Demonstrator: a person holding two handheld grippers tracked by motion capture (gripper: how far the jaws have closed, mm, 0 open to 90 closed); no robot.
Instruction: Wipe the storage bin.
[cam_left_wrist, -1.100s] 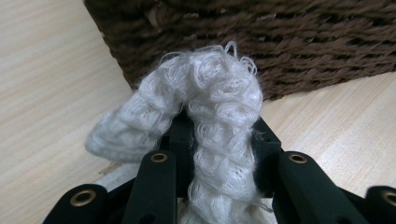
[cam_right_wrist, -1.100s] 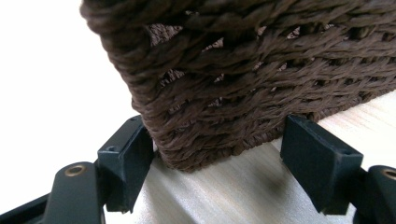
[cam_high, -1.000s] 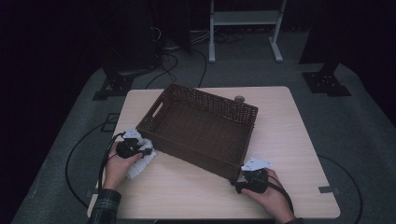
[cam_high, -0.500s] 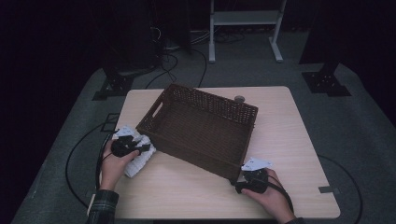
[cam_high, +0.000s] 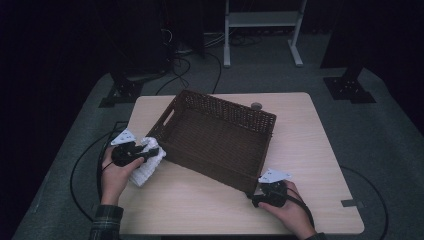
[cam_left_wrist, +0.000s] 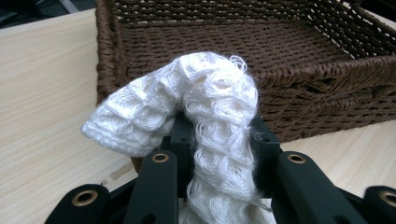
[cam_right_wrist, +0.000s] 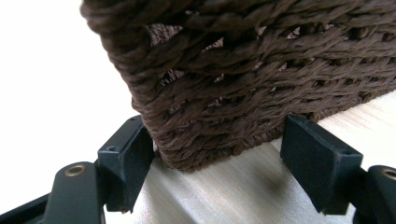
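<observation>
A dark brown woven basket (cam_high: 225, 107) sits at an angle on the middle of the wooden table (cam_high: 310, 130). My left gripper (cam_high: 152, 151) is shut on a white knitted cloth (cam_high: 145, 167) just outside the basket's left end. In the left gripper view the cloth (cam_left_wrist: 210, 102) arches up out of the gripper (cam_left_wrist: 217, 140) and droops to the left, with the basket wall (cam_left_wrist: 303, 74) right behind it. My right gripper (cam_high: 260, 192) straddles the basket's near right corner (cam_right_wrist: 233, 93). There the gripper (cam_right_wrist: 210, 158) has one pad against the corner and the other jaw's tip at the wall.
A small round grommet (cam_high: 256, 106) sits in the table's far edge behind the basket. Cables (cam_high: 85, 160) lie on the grey floor to the left, and a white stand (cam_high: 260, 30) rises beyond the table. Bare tabletop lies right of the basket.
My left hand has lifted the cloth higher and drawn slightly left beside the basket's end. The right hand and the basket have stayed in place.
</observation>
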